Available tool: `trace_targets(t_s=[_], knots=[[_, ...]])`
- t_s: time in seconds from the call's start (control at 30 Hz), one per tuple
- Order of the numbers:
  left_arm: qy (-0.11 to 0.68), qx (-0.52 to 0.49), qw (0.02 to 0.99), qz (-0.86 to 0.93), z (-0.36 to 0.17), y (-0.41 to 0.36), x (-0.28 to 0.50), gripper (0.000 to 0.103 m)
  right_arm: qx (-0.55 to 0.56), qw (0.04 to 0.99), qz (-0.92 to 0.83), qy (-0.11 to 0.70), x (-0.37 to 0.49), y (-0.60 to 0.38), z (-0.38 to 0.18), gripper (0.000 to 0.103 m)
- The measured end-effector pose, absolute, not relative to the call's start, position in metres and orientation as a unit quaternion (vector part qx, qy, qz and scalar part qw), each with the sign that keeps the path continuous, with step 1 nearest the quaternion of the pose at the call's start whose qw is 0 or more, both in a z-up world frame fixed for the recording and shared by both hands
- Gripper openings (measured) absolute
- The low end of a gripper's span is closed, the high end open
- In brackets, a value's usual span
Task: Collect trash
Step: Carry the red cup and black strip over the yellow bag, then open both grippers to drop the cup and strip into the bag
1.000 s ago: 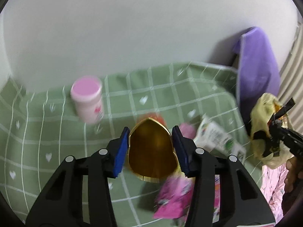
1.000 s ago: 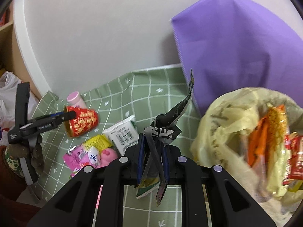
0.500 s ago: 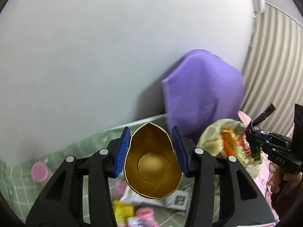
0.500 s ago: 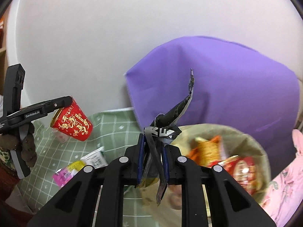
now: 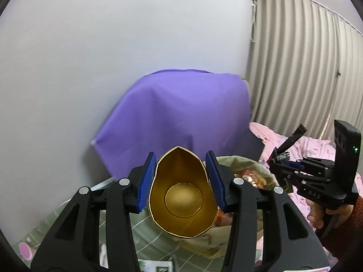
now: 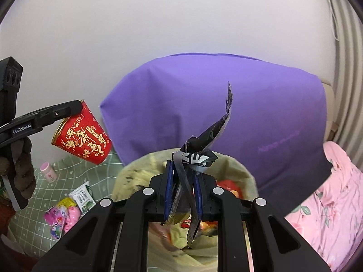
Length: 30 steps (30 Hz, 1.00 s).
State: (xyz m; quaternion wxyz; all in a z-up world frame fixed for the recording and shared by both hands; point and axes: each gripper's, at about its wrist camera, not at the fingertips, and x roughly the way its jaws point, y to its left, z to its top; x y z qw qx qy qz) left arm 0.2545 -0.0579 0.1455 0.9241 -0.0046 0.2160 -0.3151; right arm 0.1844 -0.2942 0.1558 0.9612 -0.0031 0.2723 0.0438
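Left wrist view: the left claw (image 5: 181, 181) clenches a paper cup (image 5: 182, 196), squeezed oval, gold inside, mouth toward the camera, above the near edge of the yellowish trash bag (image 5: 256, 170). The step in hand looks like carrying trash to the bag; next the cup needs centring over the opening, then release.

Right wrist view: the right claw (image 6: 183, 190) pinches a crumpled black wrapper (image 6: 204, 142) right above the bag; the cup's outside is red with gold print.

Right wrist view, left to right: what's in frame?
Left gripper → red paper cup → purple cloth with black wrapper in front, held by the right gripper → pink floral bedding.
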Motion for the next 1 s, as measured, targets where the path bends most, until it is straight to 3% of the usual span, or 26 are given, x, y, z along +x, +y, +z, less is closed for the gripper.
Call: trace_targets(t_s=[0.53, 0.77, 1.0], knots=[[0.261, -0.070, 0.875, -0.402, 0.143, -0.122, 0.280, 0.043, 0.039, 0.940, 0.063, 0.332, 0.208, -0.331, 0.118, 0.017], [0.361, -0.025, 0.847, -0.390, 0.064, -0.168, 0.313, 0.043, 0.006, 0.912, 0.074, 0.404, 0.244, -0.327, 0.071, 0.017], [0.388, -0.002, 0.841, -0.378, 0.028, -0.172, 0.314, 0.042, -0.035, 0.902, 0.083, 0.422, 0.251, -0.316, 0.059, 0.017]])
